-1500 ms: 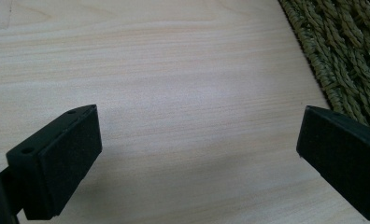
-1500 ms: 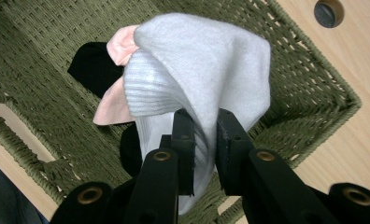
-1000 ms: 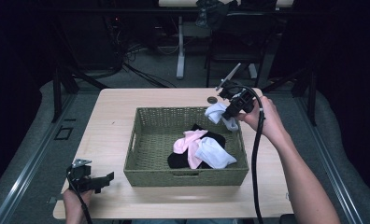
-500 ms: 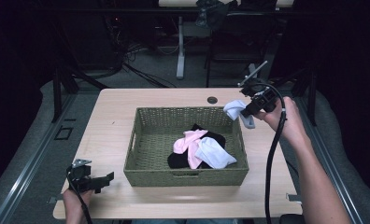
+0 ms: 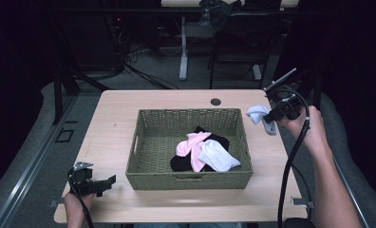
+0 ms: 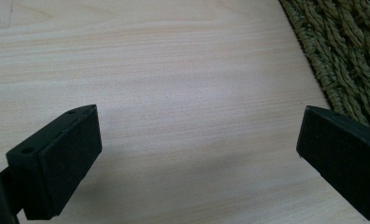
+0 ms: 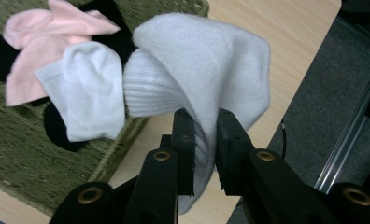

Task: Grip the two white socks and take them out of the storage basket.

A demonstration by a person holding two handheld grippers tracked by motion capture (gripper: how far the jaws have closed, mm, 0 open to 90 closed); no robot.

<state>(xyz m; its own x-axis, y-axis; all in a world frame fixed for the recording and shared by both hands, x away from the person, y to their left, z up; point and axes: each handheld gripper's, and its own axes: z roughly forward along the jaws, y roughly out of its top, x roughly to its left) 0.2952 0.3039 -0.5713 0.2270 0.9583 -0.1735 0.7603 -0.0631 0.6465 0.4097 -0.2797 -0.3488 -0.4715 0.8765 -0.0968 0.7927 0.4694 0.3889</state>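
Observation:
A green wicker basket (image 5: 143, 142) stands mid-table and holds a pink sock (image 5: 188, 145), a white sock (image 5: 217, 156) and a black sock (image 5: 219, 140). My right gripper (image 5: 270, 115) hovers above the table just right of the basket, shut on another white sock (image 5: 259, 114) that hangs from its jaws (image 7: 206, 88). The right gripper view looks past it at the basket (image 7: 15, 172) with the pink sock (image 7: 33, 51) and white sock (image 7: 92, 88). My left gripper (image 5: 111, 180) rests low at the table's front left corner, open, with bare wood between its pads (image 6: 73, 154).
The wicker wall (image 6: 351, 60) lies close to the left gripper's right side. A dark grommet hole (image 5: 216, 101) sits near the table's (image 5: 119, 109) far edge. Chairs and table legs stand in the dark beyond. Grey floor (image 7: 342, 88) drops off right of the table edge.
My right gripper has carried the white sock from above the basket's far right corner out to the right, past the basket rim. The left gripper has stayed put.

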